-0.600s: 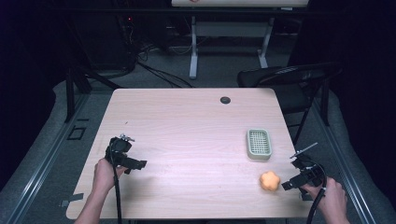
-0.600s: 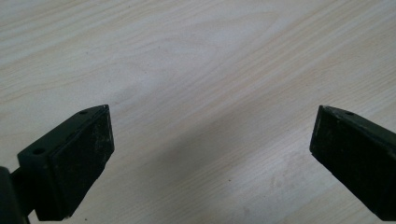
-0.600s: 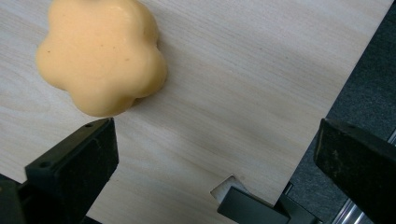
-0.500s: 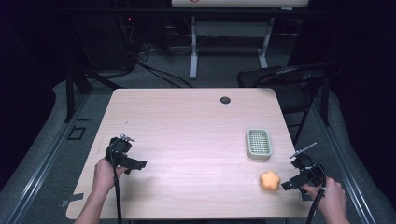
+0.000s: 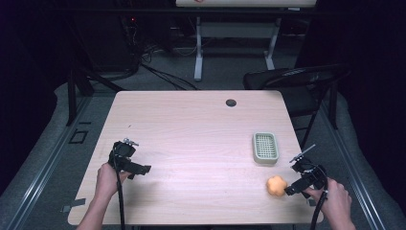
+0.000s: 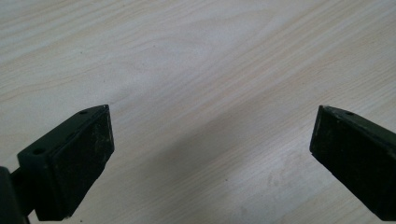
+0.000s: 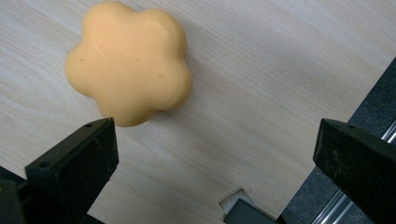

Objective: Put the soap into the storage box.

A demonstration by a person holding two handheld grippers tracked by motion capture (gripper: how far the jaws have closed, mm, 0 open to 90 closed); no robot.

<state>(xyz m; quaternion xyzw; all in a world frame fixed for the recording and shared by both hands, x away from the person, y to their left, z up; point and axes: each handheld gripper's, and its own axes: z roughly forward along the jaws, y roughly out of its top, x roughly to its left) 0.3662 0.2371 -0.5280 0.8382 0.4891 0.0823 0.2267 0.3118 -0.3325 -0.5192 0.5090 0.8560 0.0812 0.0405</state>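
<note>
— Where did the orange flower-shaped soap [image 5: 276,185] lie?

— On the table [image 5: 191,139], just nearer than the green soap dish [image 5: 265,147].

— And the grippers?

— The right gripper [image 5: 291,189] was just beside the soap, jaws spread, empty; the left gripper [image 5: 142,169], far across, gaped too.

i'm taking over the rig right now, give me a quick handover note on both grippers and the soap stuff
Left hand-held gripper: open, holding nothing, low over bare table at the near left.
Right hand-held gripper: open, holding nothing, just beside the orange flower-shaped soap at the near right; jaws not around it.
Soap: lying flat on the table, not gripped.
Green soap dish: farther back from the soap, nothing in it.
Done: nothing moved by the look of it.
Left: probably close on the soap and set it in the dish.
</note>
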